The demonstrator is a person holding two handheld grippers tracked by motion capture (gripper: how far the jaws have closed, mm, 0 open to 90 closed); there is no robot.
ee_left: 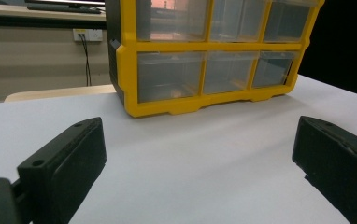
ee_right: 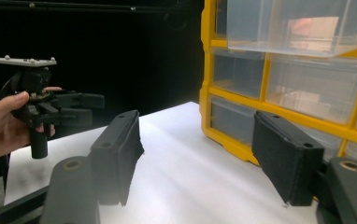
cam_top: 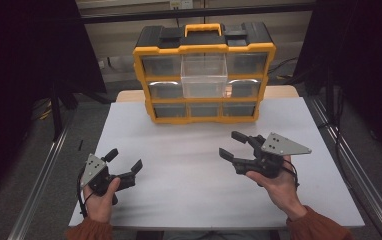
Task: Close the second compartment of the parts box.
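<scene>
A yellow and black organizer (cam_top: 204, 48) with clear drawers stands at the far middle of the white table (cam_top: 189, 165). Its upper middle drawer (cam_top: 204, 75) is pulled out toward me. My left gripper (cam_top: 125, 159) is held at the front left, open, with nothing between its jaws. My right gripper (cam_top: 230, 144) hovers at the right, open and empty, and points left toward the organizer's front. In the left gripper view, the left gripper (ee_left: 200, 154) faces the organizer's bottom row (ee_left: 214, 72). The right gripper view looks past the right gripper (ee_right: 200, 158) to the pulled-out drawer (ee_right: 298, 28) above and the left gripper (ee_right: 95, 108) farther off.
Metal frame rails (cam_top: 44, 165) run along both sides of the table. A bare stretch of white tabletop (cam_top: 189, 140) lies between the grippers and the organizer. Dark curtains hang at both sides, and a wall socket (ee_left: 88, 35) sits behind the table.
</scene>
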